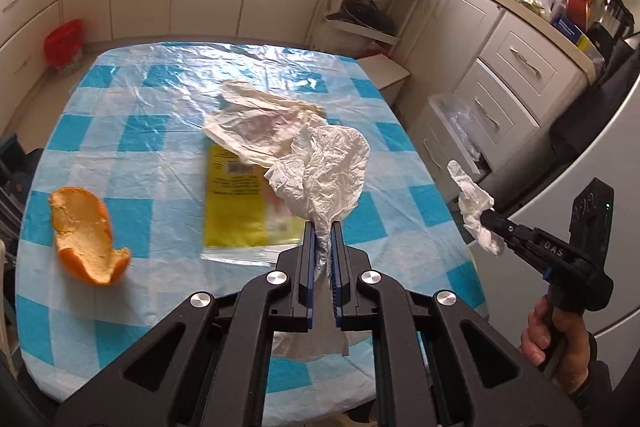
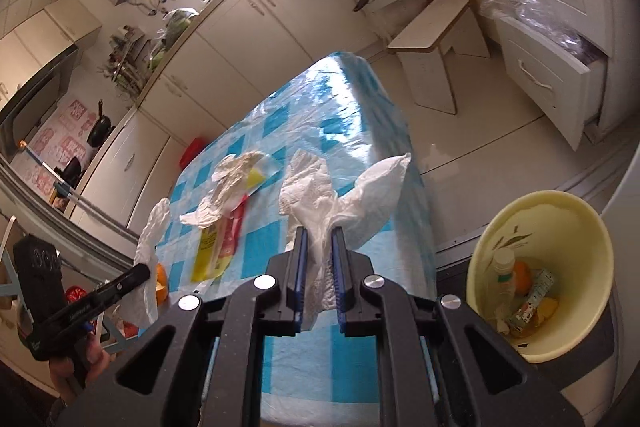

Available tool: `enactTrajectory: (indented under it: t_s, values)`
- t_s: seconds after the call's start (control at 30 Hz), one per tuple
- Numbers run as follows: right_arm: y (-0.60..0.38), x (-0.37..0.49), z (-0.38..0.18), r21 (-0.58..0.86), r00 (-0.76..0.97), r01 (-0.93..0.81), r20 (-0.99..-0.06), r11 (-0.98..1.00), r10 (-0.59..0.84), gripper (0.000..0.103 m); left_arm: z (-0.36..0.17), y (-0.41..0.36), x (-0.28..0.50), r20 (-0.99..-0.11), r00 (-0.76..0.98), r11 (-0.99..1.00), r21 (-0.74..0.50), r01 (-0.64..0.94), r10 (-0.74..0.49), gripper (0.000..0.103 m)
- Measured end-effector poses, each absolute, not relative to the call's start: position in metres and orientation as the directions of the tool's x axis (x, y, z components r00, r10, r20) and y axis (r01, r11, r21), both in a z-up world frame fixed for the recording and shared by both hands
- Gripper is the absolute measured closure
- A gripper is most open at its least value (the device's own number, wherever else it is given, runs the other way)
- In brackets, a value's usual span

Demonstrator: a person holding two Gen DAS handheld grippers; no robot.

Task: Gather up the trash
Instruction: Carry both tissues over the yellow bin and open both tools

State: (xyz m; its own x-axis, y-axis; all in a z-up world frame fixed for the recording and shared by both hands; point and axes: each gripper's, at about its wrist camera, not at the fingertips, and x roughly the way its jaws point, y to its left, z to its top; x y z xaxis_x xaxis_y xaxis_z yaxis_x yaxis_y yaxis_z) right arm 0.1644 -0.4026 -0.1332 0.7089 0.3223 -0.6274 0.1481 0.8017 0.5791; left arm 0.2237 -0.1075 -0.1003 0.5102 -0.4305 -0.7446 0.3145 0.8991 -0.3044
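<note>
Two grips full, several scraps left.

Left wrist view: left gripper nearly closed, pads pinching the twisted neck of a crumpled thin white plastic sheet, lifted clear of the table. Below, on the blue-and-white checked tablecloth under clear film: a curved orange peel towards the left edge, a flat yellow printed packet in the middle, a creased cream-coloured paper wrapper lying partly over the packet's far end. Off to the right, past the table edge, the right gripper clamped on a wad of white paper towel, carried by a hand on the handle.

Right wrist view: right gripper narrowly open around that embossed white paper towel, pads pressing it, loose ends fanning upward. At lower right, beside the table, a pale yellow round plastic bin already holding a small clear bottle, a little printed carton and orange-coloured scraps. Left gripper visible at lower left with its white sheet hanging.

By the look of it, roughly midway: some trash binned, two pieces in hand but not yet dropped, with peel, packet and wrapper on the table to be fetched afterwards.
</note>
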Motion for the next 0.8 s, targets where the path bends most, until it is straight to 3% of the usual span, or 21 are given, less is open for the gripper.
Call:
enactTrajectory:
  t_s: [0.2,0.6,0.7,0.8]
  values:
    - [-0.446,0.143,-0.161,0.580,0.690,0.336,-0.688,0.742,0.225,0.090,-0.107,-0.157,0.212,-0.748,0.449,0.860,-0.327,0.393,-0.489,0.096]
    - [-0.501,0.116,-0.216,0.583,0.600,0.584,-0.779,0.565,0.183,0.090,-0.121,-0.295,0.193,-0.762,0.286,0.741,-0.351,0.573,-0.581,0.096]
    - [-0.509,0.115,-0.232,0.568,0.565,0.629,-0.803,0.532,0.189,0.086,-0.136,-0.328,0.194,-0.777,0.233,0.722,-0.366,0.587,-0.584,0.096]
    - [-0.517,0.108,-0.247,0.543,0.530,0.681,-0.828,0.491,0.181,0.060,-0.157,-0.360,0.199,-0.798,0.188,0.716,-0.375,0.589,-0.572,0.096]
